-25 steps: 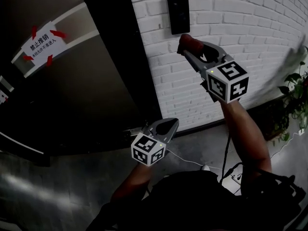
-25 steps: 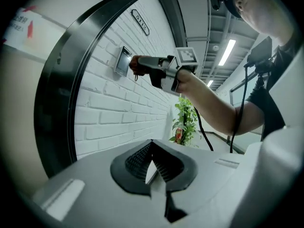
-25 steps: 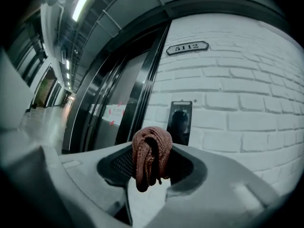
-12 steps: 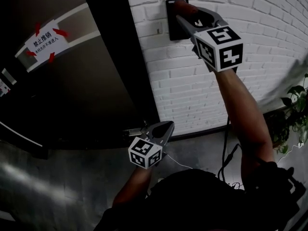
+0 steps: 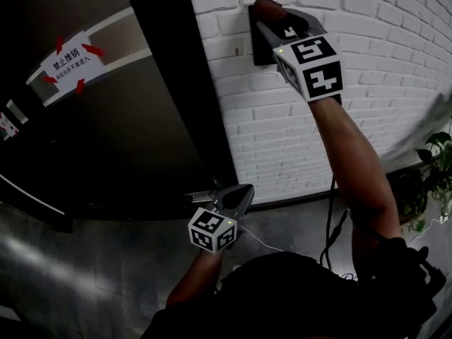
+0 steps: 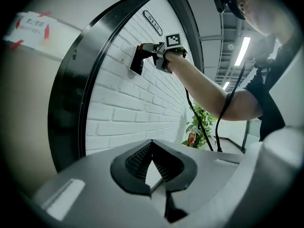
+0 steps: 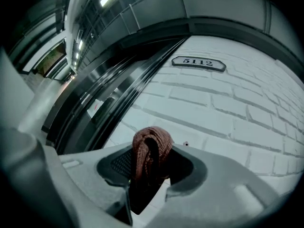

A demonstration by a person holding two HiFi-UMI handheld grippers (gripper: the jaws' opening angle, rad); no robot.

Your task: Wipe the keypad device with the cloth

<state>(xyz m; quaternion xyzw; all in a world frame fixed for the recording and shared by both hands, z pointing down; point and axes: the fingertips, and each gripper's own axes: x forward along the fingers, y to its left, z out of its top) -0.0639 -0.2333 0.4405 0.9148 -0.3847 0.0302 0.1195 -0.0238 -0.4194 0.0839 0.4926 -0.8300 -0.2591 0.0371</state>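
right gripper view shows right hand-held gripper (image 7: 150, 167) clamping cloth (image 7: 153, 144); head view, keypad device (image 5: 258, 48).

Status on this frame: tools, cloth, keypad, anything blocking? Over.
Right tool shut on cloth, up at keypad top; contact unclear. Left tool shut, empty, low by the door. Nothing in the way.

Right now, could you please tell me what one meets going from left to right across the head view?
From the left: sign → door → left gripper → right gripper, holding the cloth → plant.
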